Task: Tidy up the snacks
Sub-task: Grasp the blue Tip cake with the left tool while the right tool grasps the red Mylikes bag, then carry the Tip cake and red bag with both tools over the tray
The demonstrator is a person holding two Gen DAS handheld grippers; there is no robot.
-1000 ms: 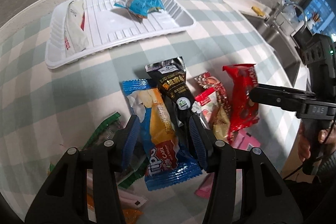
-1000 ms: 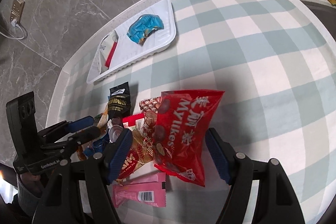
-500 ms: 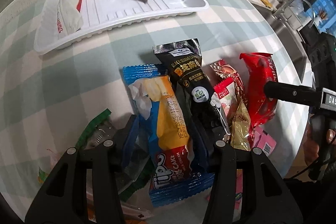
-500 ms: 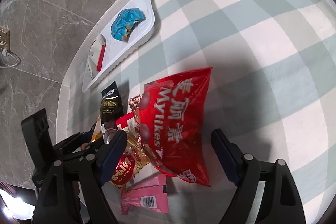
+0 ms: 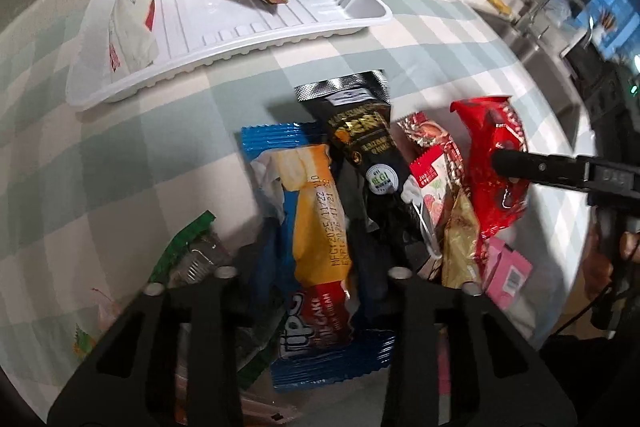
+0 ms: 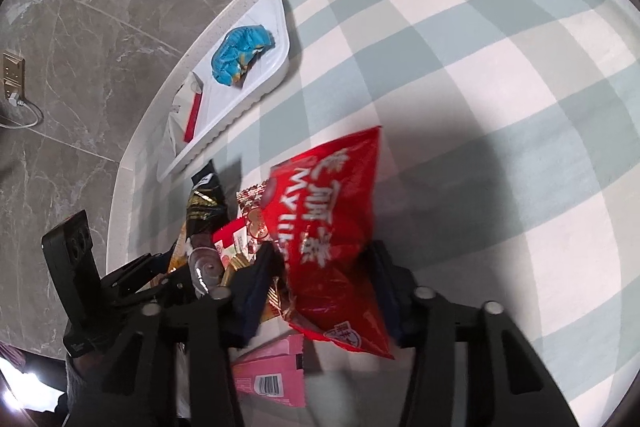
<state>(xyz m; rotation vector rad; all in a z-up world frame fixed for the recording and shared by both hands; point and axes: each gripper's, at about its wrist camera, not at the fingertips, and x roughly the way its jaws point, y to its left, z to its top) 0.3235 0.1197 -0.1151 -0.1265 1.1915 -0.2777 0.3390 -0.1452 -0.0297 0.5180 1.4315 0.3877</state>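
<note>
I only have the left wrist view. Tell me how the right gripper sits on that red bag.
Observer: In the right wrist view, the right gripper has its jaws pressed against both sides of the red bag.
Operator: Read me the bag's front.
Observer: White print reads "Mylikes", under some Chinese characters.
Operator: Check the wall beyond the table.
Observer: A socket on the marble wall has a white cable plugged in.

Bright daylight, fisheye warp, motion blur
</note>
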